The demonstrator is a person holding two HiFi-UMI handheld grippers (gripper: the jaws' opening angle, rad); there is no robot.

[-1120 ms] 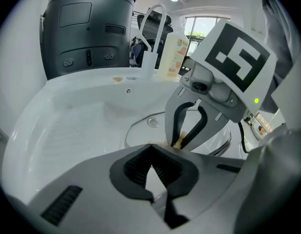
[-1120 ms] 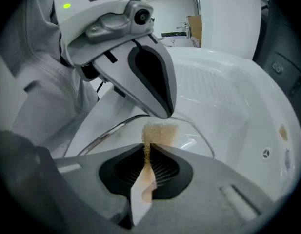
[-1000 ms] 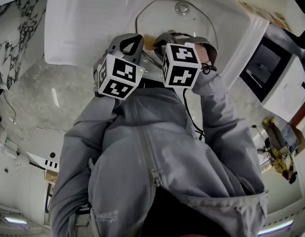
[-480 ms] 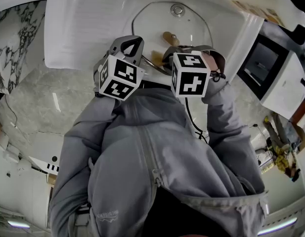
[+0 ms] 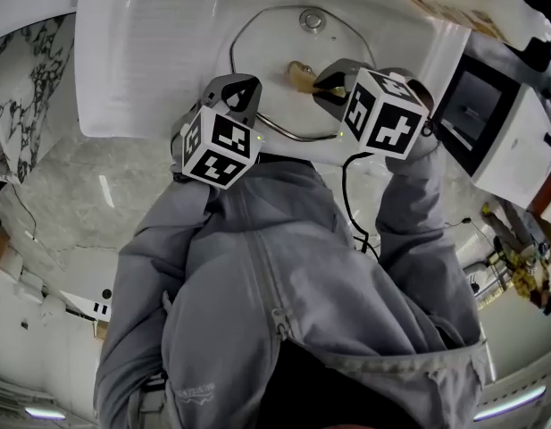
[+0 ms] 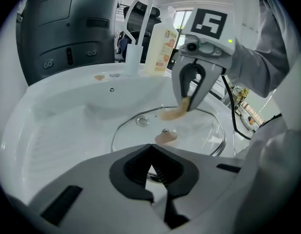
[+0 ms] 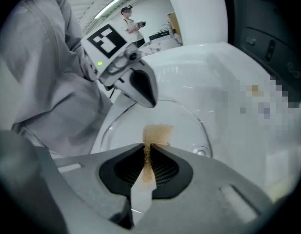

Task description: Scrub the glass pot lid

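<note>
Head view shows the glass lid (image 5: 271, 61) lying in the white sink (image 5: 150, 43) at the upper middle of the frame, with both grippers over its near side. Left gripper (image 6: 150, 155) has its fingers closed together right at the lid's rim, though whether they pinch it I cannot tell. Right gripper (image 7: 149, 152) has its fingers clamped on a tan sponge (image 7: 157, 133), which sticks out over the glass near the lid's knob (image 6: 166, 137).
</note>
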